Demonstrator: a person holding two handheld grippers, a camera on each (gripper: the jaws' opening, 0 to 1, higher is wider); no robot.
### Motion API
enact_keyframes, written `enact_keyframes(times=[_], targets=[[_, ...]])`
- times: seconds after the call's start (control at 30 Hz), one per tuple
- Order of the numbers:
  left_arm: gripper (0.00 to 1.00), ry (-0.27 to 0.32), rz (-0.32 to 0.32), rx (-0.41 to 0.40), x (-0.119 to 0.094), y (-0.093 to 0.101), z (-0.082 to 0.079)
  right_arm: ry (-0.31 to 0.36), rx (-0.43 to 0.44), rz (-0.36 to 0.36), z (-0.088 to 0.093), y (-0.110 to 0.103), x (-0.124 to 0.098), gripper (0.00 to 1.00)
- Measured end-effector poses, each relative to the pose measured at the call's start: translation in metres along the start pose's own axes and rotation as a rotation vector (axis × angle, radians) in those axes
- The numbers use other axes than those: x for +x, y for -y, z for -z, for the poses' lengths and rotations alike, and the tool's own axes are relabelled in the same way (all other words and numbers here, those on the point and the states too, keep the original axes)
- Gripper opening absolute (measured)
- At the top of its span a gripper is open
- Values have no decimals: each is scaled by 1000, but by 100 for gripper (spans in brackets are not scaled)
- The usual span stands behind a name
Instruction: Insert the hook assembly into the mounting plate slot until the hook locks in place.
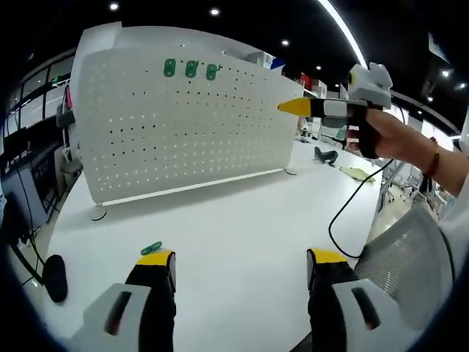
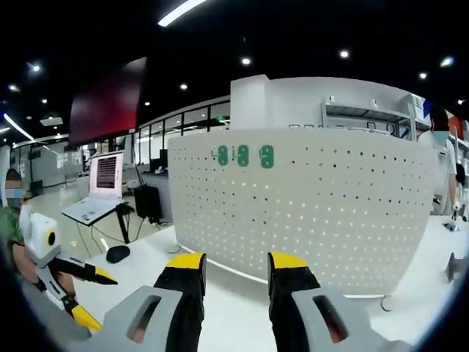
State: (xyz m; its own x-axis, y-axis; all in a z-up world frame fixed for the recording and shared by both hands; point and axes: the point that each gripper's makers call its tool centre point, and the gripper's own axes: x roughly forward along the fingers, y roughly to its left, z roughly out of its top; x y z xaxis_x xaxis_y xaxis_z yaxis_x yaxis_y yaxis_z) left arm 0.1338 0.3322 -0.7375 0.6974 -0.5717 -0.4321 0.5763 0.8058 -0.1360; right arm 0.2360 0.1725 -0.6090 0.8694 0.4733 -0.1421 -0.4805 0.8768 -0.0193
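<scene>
Hook (image 1: 151,248) beside open left tool (image 1: 240,270)

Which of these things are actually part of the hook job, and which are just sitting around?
Part of the job:
pegboard
three green hooks on it
loose green hook on the table
left gripper
right gripper

Just around:
laptop
computer mouse
mesh chair

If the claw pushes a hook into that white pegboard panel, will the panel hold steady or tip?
The pegboard panel stands upright on small round feet, so a high push could probably rock it. It looks thin and perforated, likely light and slightly flexible. The green hooks sit near its top edge, where leverage is greatest.
</scene>
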Motion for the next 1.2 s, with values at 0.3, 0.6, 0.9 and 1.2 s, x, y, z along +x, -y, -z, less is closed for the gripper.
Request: enact_keyframes(times=[0.3, 0.6, 0.9, 1.2], targets=[[75, -19, -26, -23, -1, -17, 8, 0, 3, -5, 3, -3, -16, 36], [74, -29, -33, -69, 3, -23, 18, 20, 59, -19, 5, -6, -29, 38], [72, -45, -72, -73, 4, -45, 21, 26, 28, -57, 5, -12, -37, 48], [71, -70, -87, -51, 10, -62, 17, 16, 42, -81, 12, -14, -47, 52]])
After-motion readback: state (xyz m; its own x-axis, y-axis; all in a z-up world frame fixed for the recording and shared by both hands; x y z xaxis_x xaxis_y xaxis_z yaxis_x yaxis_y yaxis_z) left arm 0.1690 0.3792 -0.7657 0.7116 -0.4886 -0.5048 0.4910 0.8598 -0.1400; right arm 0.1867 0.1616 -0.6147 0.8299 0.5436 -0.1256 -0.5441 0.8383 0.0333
